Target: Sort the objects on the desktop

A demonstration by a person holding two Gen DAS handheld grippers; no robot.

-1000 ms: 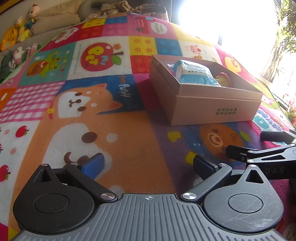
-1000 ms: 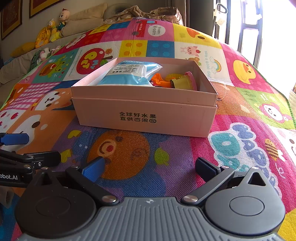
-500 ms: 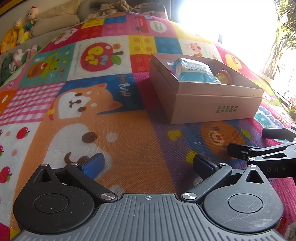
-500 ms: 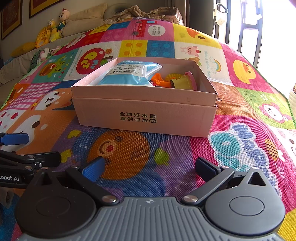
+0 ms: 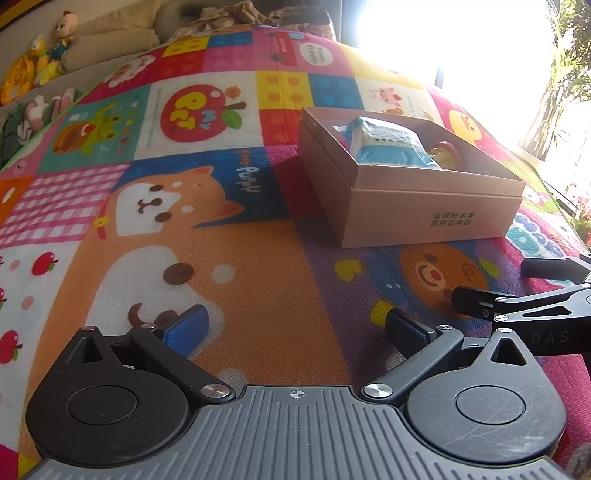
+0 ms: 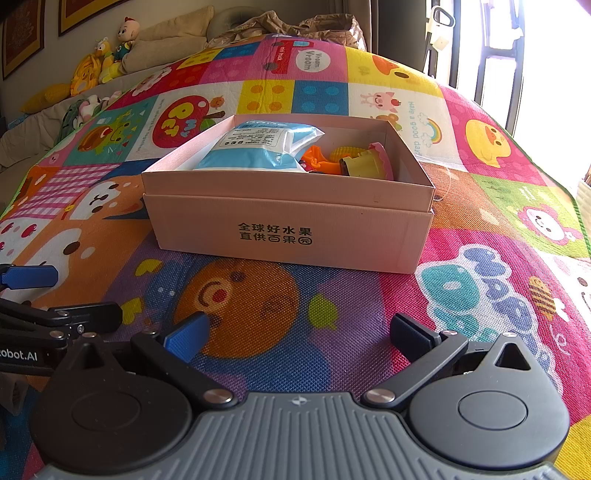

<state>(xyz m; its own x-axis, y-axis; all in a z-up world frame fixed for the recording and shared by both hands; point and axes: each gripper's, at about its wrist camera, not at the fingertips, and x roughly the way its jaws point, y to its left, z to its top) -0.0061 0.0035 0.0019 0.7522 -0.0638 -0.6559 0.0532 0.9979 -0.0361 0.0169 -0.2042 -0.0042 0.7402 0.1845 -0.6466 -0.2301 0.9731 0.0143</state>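
A pink cardboard box [image 6: 291, 236] [image 5: 424, 214] with black printed characters stands on the colourful play mat [image 6: 480, 302] [image 5: 221, 266]. Inside it lie a blue and white packet [image 6: 258, 147] [image 5: 388, 144], an orange toy [image 6: 319, 162] and a yellow and pink toy [image 6: 365, 164] [image 5: 445, 155]. My right gripper [image 6: 299, 332] hovers open and empty just above the mat, in front of the box. My left gripper [image 5: 295, 328] is open and empty too, low over the mat to the box's left front. Each gripper shows at the edge of the other's view.
Plush toys [image 6: 99, 62] [image 5: 33, 66] and cushions [image 6: 166, 33] line a sofa at the far left. Crumpled brown paper [image 6: 295, 26] lies beyond the mat's far edge. A bright window [image 6: 517, 55] is at the right.
The left wrist view has shifted very slightly; the box sits a touch lower and further right. The right gripper has not visibly moved.
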